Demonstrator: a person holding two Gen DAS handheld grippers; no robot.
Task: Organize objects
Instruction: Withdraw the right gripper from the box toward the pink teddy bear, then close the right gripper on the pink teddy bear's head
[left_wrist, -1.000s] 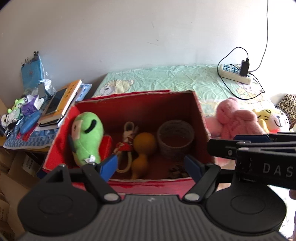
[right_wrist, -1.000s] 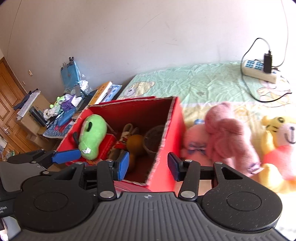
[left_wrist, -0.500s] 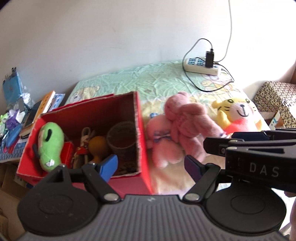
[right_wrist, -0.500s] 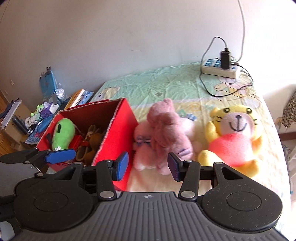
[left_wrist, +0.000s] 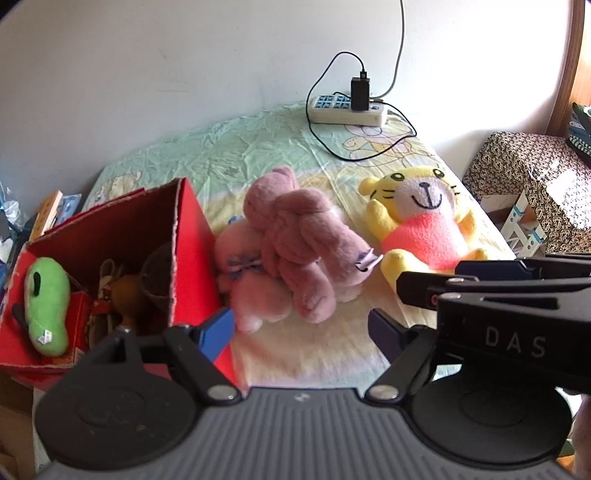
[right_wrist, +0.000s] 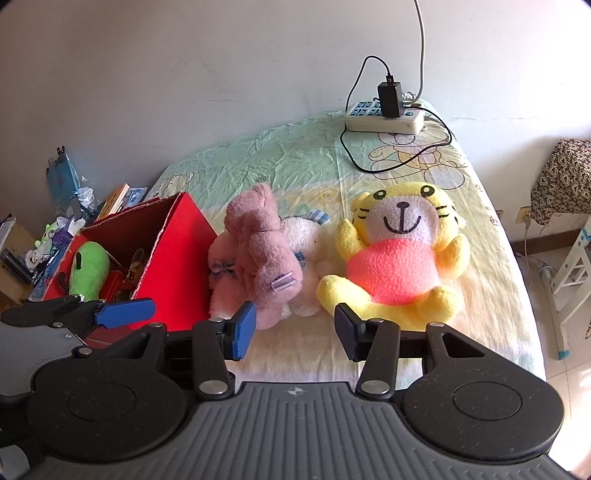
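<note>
A red cardboard box (left_wrist: 190, 254) (right_wrist: 177, 258) stands on the bed at the left, holding a green plush (left_wrist: 46, 302) (right_wrist: 90, 269), a brown gourd (left_wrist: 125, 295) and a dark pot (left_wrist: 157, 273). A pink plush (left_wrist: 295, 243) (right_wrist: 260, 254) lies just right of the box. A yellow tiger plush (left_wrist: 424, 221) (right_wrist: 399, 254) lies further right. My left gripper (left_wrist: 301, 330) is open and empty, in front of the pink plush. My right gripper (right_wrist: 295, 328) is open and empty, in front of the gap between the pink and tiger plush.
A white power strip (left_wrist: 349, 110) (right_wrist: 384, 118) with a black charger and cables lies at the bed's far end by the wall. Books and clutter (right_wrist: 66, 221) sit left of the bed. A patterned cloth-covered stand (left_wrist: 535, 184) is on the right.
Both grippers have swung right, away from the box and toward the pink and tiger plush, and moved closer to them. Both stay open and empty.
</note>
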